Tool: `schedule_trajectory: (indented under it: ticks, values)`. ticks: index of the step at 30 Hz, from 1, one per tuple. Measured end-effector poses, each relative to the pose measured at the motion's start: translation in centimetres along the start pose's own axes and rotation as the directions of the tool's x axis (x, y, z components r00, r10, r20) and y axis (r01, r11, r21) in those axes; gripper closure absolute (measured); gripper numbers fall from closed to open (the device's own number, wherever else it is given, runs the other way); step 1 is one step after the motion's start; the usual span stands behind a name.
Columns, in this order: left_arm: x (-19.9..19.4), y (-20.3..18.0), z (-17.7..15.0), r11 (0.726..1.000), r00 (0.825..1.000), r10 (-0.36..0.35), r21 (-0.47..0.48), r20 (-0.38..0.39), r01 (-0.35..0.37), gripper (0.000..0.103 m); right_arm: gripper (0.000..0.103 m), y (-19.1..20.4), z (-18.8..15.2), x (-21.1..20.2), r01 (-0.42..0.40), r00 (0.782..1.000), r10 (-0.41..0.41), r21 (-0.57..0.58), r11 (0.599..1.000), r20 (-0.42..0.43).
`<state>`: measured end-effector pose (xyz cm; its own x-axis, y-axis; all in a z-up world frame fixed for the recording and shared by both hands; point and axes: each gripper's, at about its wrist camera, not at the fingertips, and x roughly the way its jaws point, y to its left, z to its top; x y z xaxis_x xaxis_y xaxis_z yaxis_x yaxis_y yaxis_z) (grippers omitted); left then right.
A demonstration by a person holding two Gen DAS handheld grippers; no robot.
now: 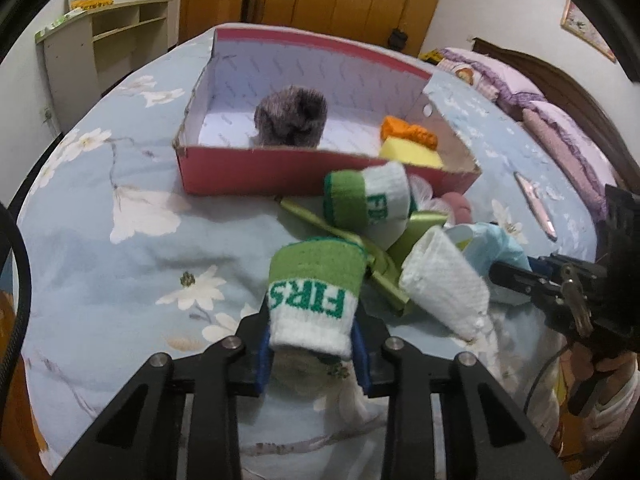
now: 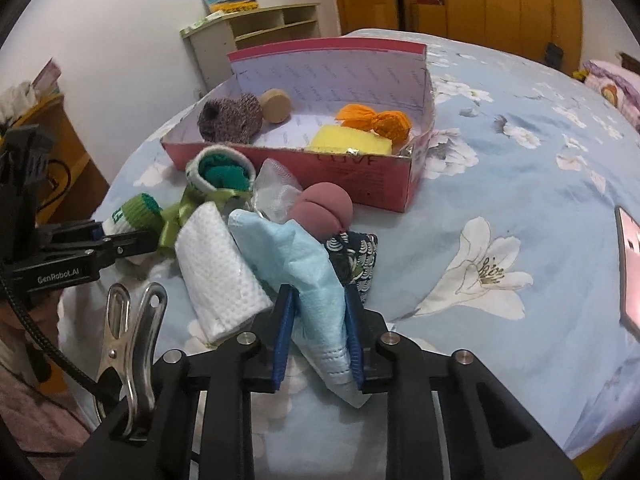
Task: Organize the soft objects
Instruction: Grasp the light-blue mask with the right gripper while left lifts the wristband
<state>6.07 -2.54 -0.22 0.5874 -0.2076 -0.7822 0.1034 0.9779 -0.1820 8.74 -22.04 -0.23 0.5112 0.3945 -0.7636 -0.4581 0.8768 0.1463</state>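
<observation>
The green-and-white wristband [image 1: 310, 300], over the bed [image 1: 100, 260] short of the red box [image 1: 280, 172], is pinched by the left tongs [image 1: 312, 354]. The right tongs [image 2: 320, 340] pinch a light-blue cloth [image 2: 304, 264] beside the white roll [image 2: 218, 268]. The box holds a grey knit ball [image 2: 232, 118], yellow sponge [image 2: 350, 142] and orange bundle [image 2: 376, 118].

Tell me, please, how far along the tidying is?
Partly done. The box already holds a grey knit ball, a cork, an orange bundle and a sponge. The left gripper grips a wristband; the right gripper pinches a blue mask. A white roll, second wristband, ribbon and pink ball remain outside.
</observation>
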Motion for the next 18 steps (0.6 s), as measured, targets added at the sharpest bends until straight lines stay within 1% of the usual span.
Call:
schedule_trajectory:
  ticks: [5, 12, 14, 18]
  values:
    - [-0.3, 0.4, 1.1, 0.999, 1.000, -0.026, 0.038, 0.018, 0.025, 0.070, 0.079, 0.8, 0.3, -1.0, 0.034, 0.998, -0.037, 0.064, 0.997, 0.046]
    - [-1.3, 0.3, 1.6, 0.998, 0.997, -0.055, 0.029, 0.060, 0.053, 0.070, 0.079, 2.4, 0.9, -3.4, 0.067, 0.992, -0.075, 0.082, 0.994, 0.104]
    - [-1.6, 0.3, 1.7, 0.998, 0.996, -0.055, 0.030, 0.069, 0.053, 0.070, 0.079, 2.8, 1.2, -4.2, 0.071, 0.989, -0.080, 0.076, 0.995, 0.127]
    - [-2.7, 0.3, 2.3, 0.999, 0.994, -0.035, 0.045, 0.102, 0.031, 0.070, 0.079, 3.2, 1.6, -4.9, 0.073, 0.984, -0.085, 0.079, 0.994, 0.155]
